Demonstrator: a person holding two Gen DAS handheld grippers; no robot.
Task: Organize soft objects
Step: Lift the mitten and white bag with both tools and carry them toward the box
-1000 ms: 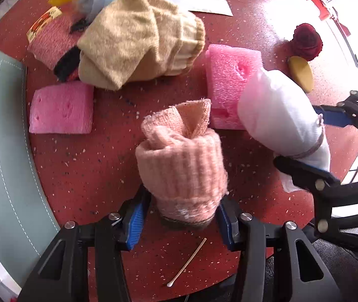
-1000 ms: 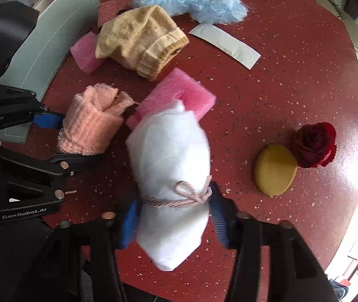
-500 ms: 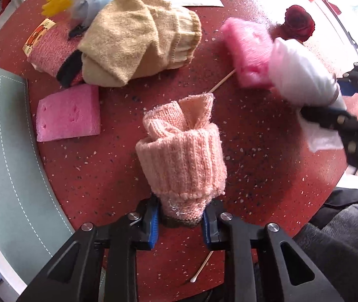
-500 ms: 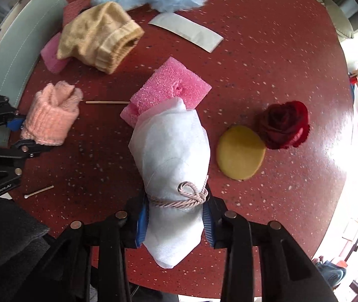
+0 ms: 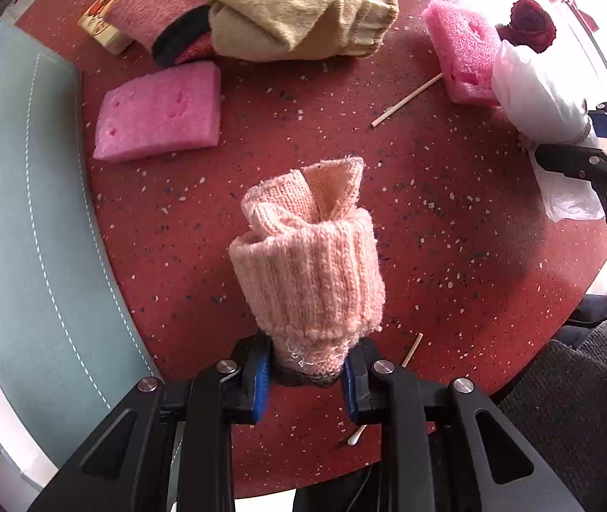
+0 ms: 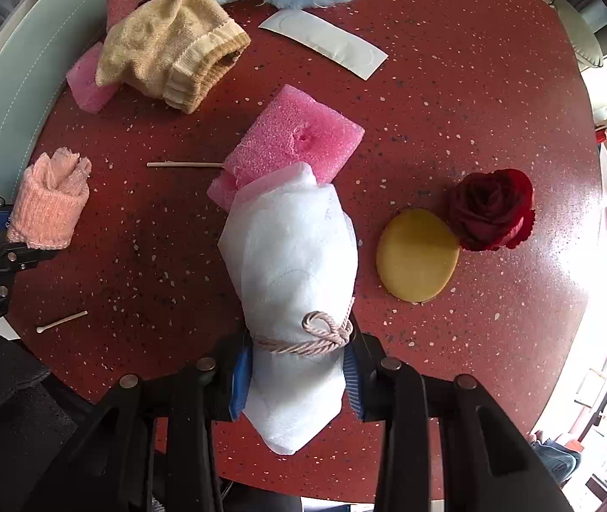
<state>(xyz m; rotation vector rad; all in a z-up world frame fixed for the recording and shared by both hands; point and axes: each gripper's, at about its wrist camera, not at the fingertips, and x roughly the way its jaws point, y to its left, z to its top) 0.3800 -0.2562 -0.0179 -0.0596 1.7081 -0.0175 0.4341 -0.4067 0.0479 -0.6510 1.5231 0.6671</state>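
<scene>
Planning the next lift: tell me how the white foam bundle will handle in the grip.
The white foam bundle, shut in the right gripper, looks light and squashy: it pinches in at the cord. Its free end probably flops little, since it stands stiffly forward.

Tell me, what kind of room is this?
Probably a living or dining room in a home. A round red speckled table holds socks, foam pieces and a fake rose, with a pale green cushioned seat beside it.

The left gripper [image 6: 2, 230] body carries white lettering, partly cut off, reading "nRobot.AI".
</scene>
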